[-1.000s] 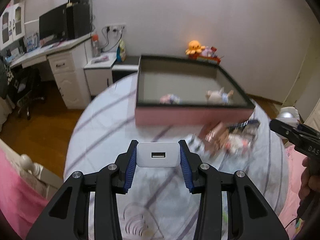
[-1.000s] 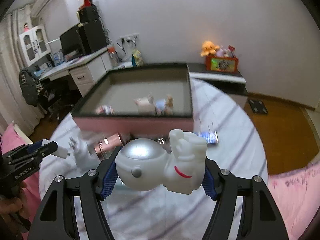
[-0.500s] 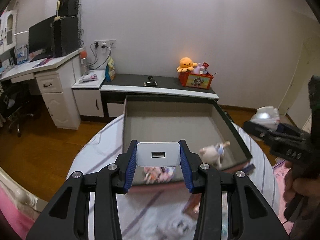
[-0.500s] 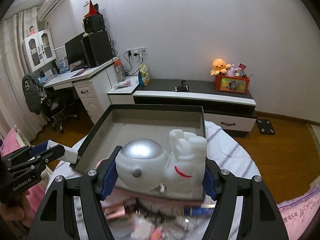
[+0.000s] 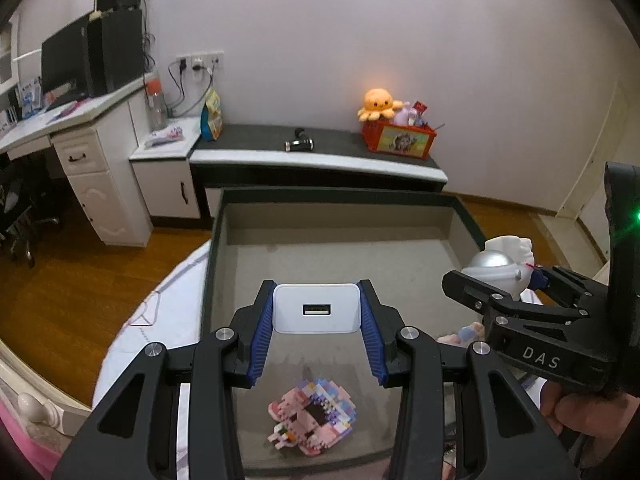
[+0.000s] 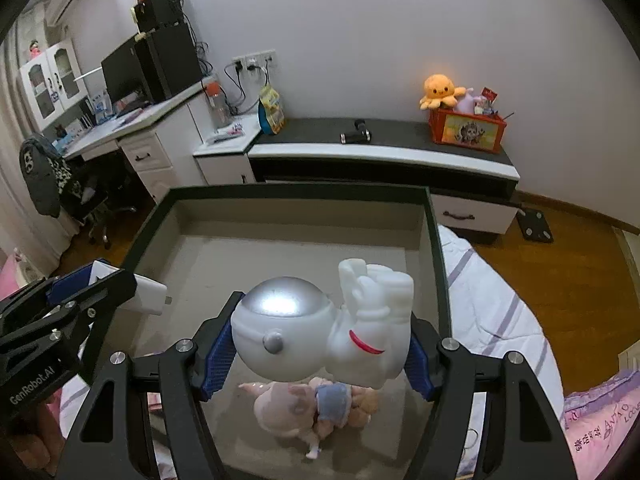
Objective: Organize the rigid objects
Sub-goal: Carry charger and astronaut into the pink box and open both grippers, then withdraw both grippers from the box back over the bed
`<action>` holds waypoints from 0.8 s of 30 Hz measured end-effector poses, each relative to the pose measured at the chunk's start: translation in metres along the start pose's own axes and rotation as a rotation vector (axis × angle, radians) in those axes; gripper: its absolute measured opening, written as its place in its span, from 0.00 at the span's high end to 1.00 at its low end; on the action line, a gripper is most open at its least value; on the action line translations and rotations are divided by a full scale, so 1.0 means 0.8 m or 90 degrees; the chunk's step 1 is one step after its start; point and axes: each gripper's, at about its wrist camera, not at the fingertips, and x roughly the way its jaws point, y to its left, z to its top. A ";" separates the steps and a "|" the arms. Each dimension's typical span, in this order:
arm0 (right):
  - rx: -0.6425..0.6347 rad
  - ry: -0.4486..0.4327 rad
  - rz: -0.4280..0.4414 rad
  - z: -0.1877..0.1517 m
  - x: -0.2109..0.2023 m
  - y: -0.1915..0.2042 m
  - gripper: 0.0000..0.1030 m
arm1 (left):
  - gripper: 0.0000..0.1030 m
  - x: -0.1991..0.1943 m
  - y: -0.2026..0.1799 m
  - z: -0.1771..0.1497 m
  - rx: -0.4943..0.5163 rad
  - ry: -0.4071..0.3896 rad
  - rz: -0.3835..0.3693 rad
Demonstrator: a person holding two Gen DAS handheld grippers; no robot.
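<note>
My left gripper is shut on a white USB charger and holds it above the open box, over its near left part. My right gripper is shut on a white astronaut figure with a silver helmet, above the box's near right part. A pink block-built toy lies on the box floor under the left gripper. A pink pig doll lies under the right gripper. Each gripper shows in the other view: the right gripper and the left gripper.
The box stands on a round table with a white striped cloth. Behind are a low dark-topped cabinet, an orange crate with plush toys, a white desk with a monitor, and wooden floor.
Both grippers have risen and moved forward from over the table's clutter to above the box interior, each holding the same object.
</note>
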 end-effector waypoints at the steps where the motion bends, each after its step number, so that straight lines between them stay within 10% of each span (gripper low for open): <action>1: -0.001 0.005 -0.002 0.001 0.004 0.000 0.31 | 0.60 0.006 0.000 0.000 -0.001 0.006 0.000; 5: 0.004 0.018 -0.011 0.000 0.013 -0.002 0.30 | 0.59 0.017 -0.003 -0.002 0.002 0.022 0.006; 10: -0.002 0.016 -0.012 -0.004 0.008 0.002 0.20 | 0.02 -0.003 -0.002 -0.003 0.003 -0.016 0.031; 15: 0.014 0.000 -0.019 -0.007 -0.012 0.001 0.00 | 0.00 -0.030 -0.001 -0.008 0.011 -0.038 0.050; 24: 0.050 -0.038 -0.008 -0.036 -0.076 0.001 0.00 | 0.00 -0.111 0.002 -0.037 0.002 -0.084 0.038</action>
